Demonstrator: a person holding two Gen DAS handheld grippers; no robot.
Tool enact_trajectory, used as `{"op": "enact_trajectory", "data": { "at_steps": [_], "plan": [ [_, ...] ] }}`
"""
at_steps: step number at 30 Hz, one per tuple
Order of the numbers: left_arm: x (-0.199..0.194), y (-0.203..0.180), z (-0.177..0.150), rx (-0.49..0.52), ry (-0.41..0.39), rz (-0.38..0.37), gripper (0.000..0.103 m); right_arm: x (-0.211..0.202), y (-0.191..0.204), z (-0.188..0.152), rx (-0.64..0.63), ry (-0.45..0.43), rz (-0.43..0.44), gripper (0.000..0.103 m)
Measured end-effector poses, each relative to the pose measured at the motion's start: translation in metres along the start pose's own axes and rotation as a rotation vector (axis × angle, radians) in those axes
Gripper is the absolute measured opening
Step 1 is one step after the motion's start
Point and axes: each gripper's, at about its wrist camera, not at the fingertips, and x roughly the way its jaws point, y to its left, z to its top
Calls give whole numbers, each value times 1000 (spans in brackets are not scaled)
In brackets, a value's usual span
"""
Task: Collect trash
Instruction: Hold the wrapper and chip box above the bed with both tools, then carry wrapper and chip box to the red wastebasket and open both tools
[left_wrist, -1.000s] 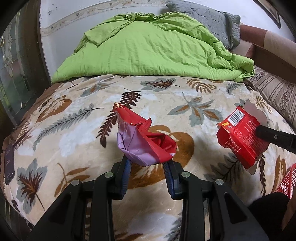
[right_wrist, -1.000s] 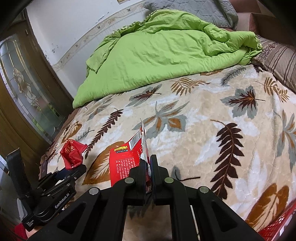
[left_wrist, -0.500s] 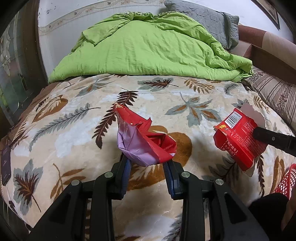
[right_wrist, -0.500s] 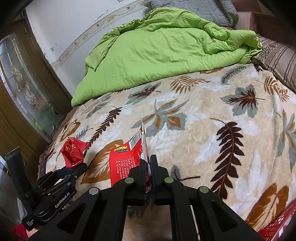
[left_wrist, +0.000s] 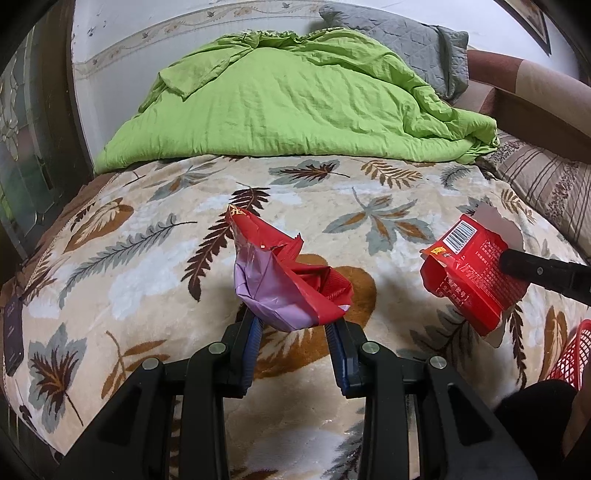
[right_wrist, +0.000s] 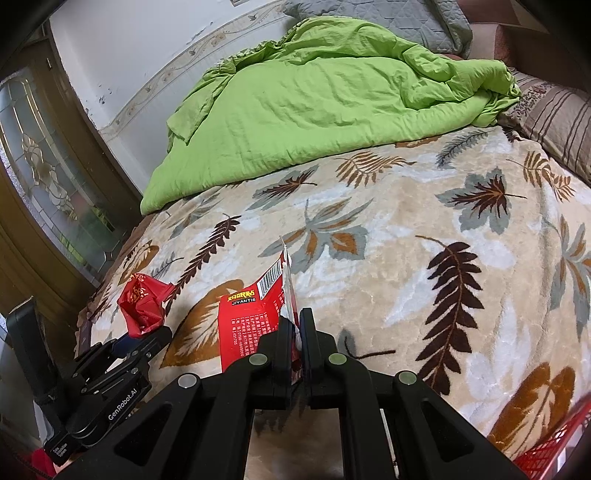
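A crumpled red wrapper with a pale purple lining (left_wrist: 286, 280) is pinched between the blue pads of my left gripper (left_wrist: 295, 325), held above the leaf-patterned blanket (left_wrist: 155, 266). In the right wrist view the same wrapper (right_wrist: 142, 302) shows at the left with the left gripper (right_wrist: 147, 334) shut on it. My right gripper (right_wrist: 294, 325) is shut on a flat red packet with a barcode (right_wrist: 255, 314). The left wrist view shows that packet (left_wrist: 469, 273) at the right, held by the right gripper's black finger (left_wrist: 535, 271).
A crumpled green duvet (left_wrist: 295, 103) and a grey pillow (left_wrist: 402, 40) lie at the far end of the bed. Striped cushions (left_wrist: 550, 192) sit at the right. A red mesh basket (left_wrist: 570, 354) is at the near right edge. A glass-panelled door (right_wrist: 48, 177) stands at the left.
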Motion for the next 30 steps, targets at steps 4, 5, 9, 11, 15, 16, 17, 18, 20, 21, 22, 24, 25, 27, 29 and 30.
{"op": "enact_trajectory", "data": {
  "at_steps": [4, 5, 9, 11, 15, 16, 17, 18, 20, 21, 22, 24, 25, 27, 29, 30],
  "plan": [
    [-1, -1, -1, 10, -7, -2, 32, 0, 0, 0, 0, 0, 1, 5],
    [-1, -1, -1, 11, -8, -3, 32, 0, -1, 0, 0, 0, 0, 5],
    [-1, -1, -1, 13, -11, -8, 32, -2, -1, 0, 3, -4, -6, 5],
    [-2, -1, -1, 13, -12, -10, 32, -3, -3, -1, 13, -8, -8, 5],
    [-2, -1, -1, 18, -14, -18, 32, -8, -5, 0, 41, -19, 2, 5],
    [-2, -2, -1, 21, -14, -22, 32, -10, -6, 0, 54, -20, 4, 5],
    [-2, -3, -1, 24, -14, -24, 32, -13, -9, 0, 68, -20, 2, 5],
    [-2, -3, -2, 26, -14, -26, 32, -15, -9, -1, 73, -21, -2, 5],
    [-3, -4, -2, 31, -13, -36, 32, -24, -13, -2, 76, -32, -16, 5],
    [-3, -5, -2, 34, -13, -39, 32, -27, -12, -2, 73, -38, -21, 5],
    [-3, -6, -2, 40, -13, -41, 32, -32, -13, -2, 69, -46, -29, 5],
    [-6, -11, -2, 52, -16, -55, 32, -44, -14, -3, 62, -63, -42, 5],
    [-7, -14, -2, 60, -19, -65, 32, -50, -15, -3, 59, -68, -49, 5],
    [-13, -19, -2, 73, -24, -88, 32, -65, -20, -5, 63, -82, -66, 5],
    [-22, -28, 0, 94, -37, -134, 32, -80, -28, -8, 78, -93, -83, 5],
    [-26, -33, 1, 107, -46, -150, 32, -85, -31, -9, 86, -97, -90, 5]
  ]
}}
